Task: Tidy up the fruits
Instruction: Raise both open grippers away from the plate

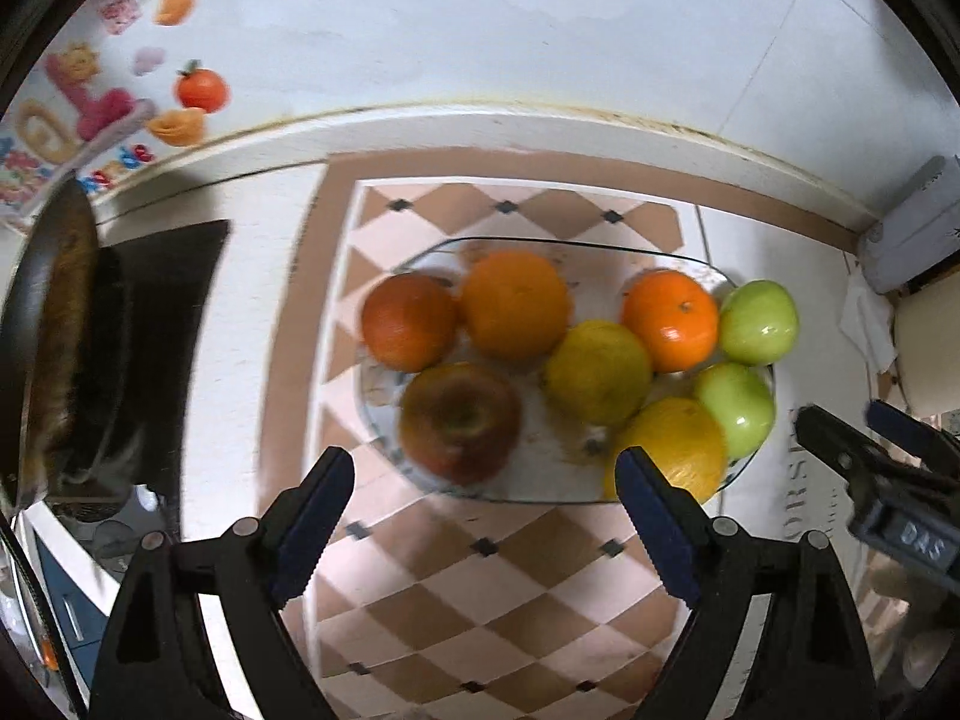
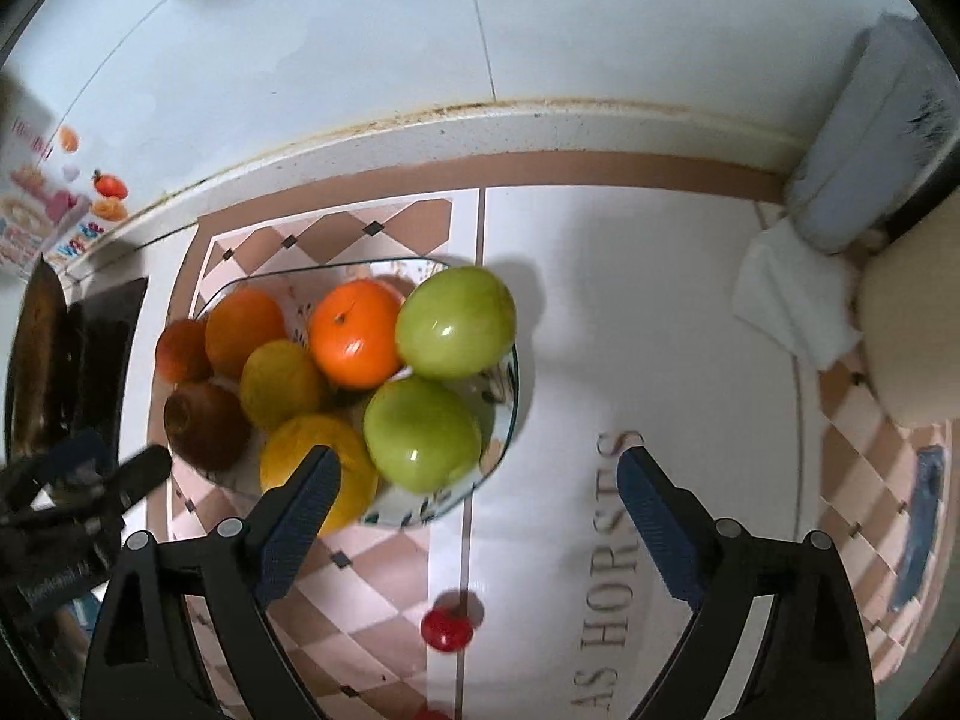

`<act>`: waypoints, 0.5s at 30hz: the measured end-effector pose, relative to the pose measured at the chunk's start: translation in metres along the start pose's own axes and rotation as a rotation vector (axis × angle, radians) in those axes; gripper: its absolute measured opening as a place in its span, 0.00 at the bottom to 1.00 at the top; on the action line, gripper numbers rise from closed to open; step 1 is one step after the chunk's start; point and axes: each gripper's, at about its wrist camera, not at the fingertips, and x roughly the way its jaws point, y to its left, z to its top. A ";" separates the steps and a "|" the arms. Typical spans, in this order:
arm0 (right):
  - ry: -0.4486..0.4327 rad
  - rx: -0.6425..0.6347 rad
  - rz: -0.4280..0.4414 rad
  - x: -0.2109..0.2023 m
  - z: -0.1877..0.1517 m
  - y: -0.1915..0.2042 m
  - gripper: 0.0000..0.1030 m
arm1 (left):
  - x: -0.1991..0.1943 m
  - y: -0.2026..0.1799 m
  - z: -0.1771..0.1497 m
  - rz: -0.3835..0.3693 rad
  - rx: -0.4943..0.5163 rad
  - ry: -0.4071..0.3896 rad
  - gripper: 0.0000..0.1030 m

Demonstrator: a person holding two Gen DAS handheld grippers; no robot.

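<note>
1. Left gripper (image 1: 486, 480) gapes wide, holding nothing, just short of the glass plate (image 1: 744, 462).
2. Right gripper (image 2: 480, 480) likewise wide, empty; only its view shows a red cherry tomato (image 2: 445, 629) nearer than the plate.
3. The plate carries oranges (image 1: 515, 303), lemons (image 1: 598, 372), apples (image 2: 456, 321).
4. Only the left view shows the dark pan (image 1: 54, 348) beyond the plate's left.

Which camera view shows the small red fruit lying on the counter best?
The right wrist view. The small red fruit lies in plain sight on the counter, in front of the glass plate, between the right tool's open fingers. The left wrist view does not show it at all.
</note>
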 end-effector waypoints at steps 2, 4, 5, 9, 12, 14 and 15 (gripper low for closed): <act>-0.020 -0.003 -0.016 -0.013 -0.012 0.007 0.93 | -0.007 0.006 -0.008 0.011 0.002 -0.016 0.87; -0.046 -0.018 -0.040 -0.024 -0.023 0.016 0.93 | -0.016 0.011 -0.016 0.018 0.007 -0.034 0.87; -0.058 -0.022 -0.048 -0.029 -0.028 0.020 0.93 | -0.021 0.013 -0.020 0.020 0.012 -0.044 0.87; -0.114 -0.034 -0.073 -0.060 -0.051 0.036 0.93 | -0.045 0.021 -0.039 0.028 0.025 -0.102 0.87; -0.157 -0.034 -0.070 -0.085 -0.066 0.044 0.93 | -0.065 0.027 -0.053 0.023 0.026 -0.145 0.87; -0.184 -0.031 -0.067 -0.101 -0.076 0.048 0.93 | -0.080 0.030 -0.063 0.017 0.026 -0.178 0.87; -0.199 -0.032 -0.067 -0.111 -0.081 0.050 0.93 | -0.087 0.032 -0.068 0.015 0.025 -0.195 0.87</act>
